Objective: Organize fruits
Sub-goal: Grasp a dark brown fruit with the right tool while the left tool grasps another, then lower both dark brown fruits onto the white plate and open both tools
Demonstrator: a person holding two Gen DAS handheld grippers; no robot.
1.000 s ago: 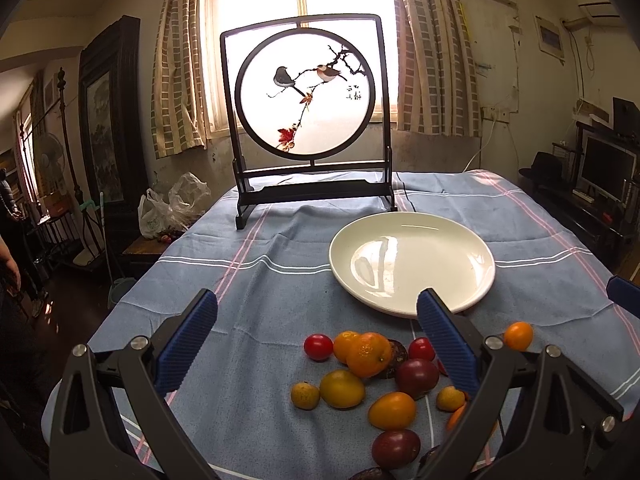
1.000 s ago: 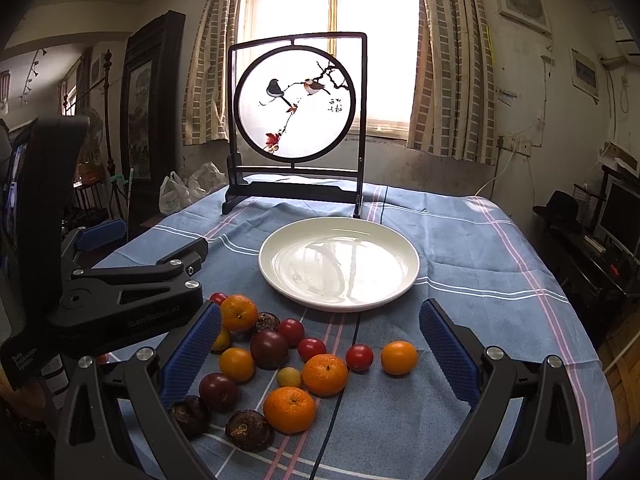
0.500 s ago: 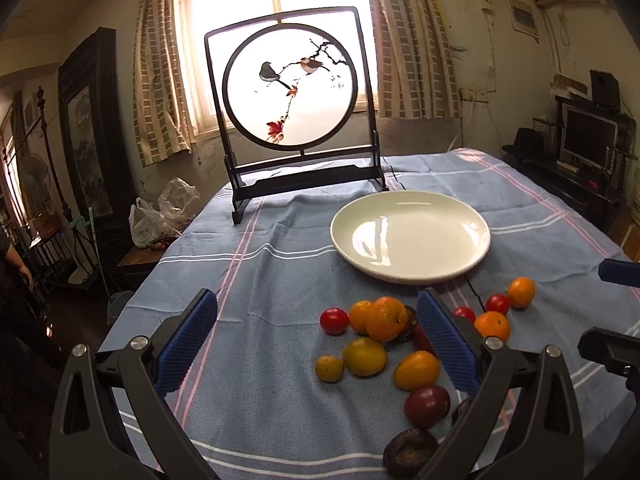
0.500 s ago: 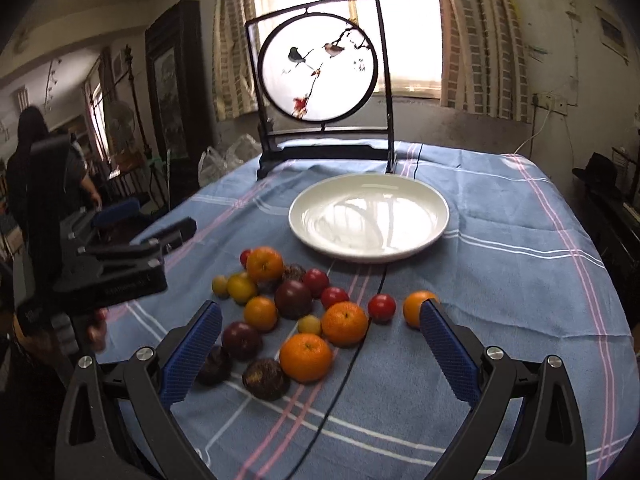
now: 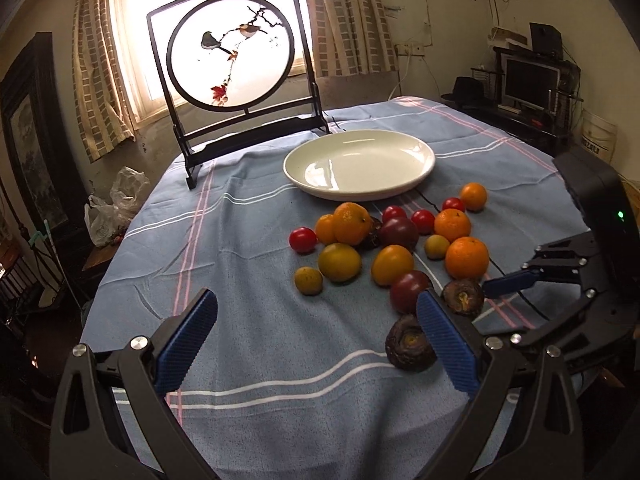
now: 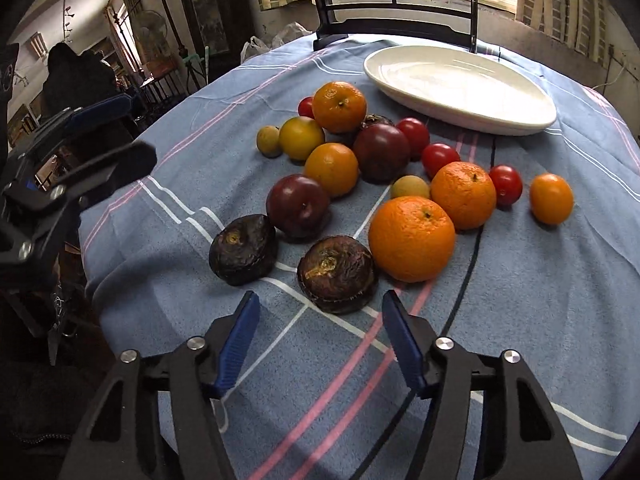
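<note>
A round bird-painted screen point(image 5: 230, 52) in a dark frame stood on the bench's blue striped cloth point(image 5: 248, 240) before a curtained window point(image 5: 168, 20); plastic bags point(image 5: 114, 208) lay below.

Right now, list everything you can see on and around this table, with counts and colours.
plate: one, white, empty, beyond the fruit
orange fruits: six, orange, loose on the cloth
cherry tomatoes: four, red, among them
yellow fruits: three, yellow, mixed into the pile
plums: two, dark red, mid-pile
wrinkled fruits: three, dark brown, two nearest, one partly hidden mid-pile
tablecloth: one, blue with stripes, covering the table
bird screen: one, black frame, far edge by the window
left hand-held gripper: one, black with blue pads, open, empty
right hand-held gripper: one, same colours, jaws just been closing, nothing gripped, a wrinkled fruit just ahead
</note>
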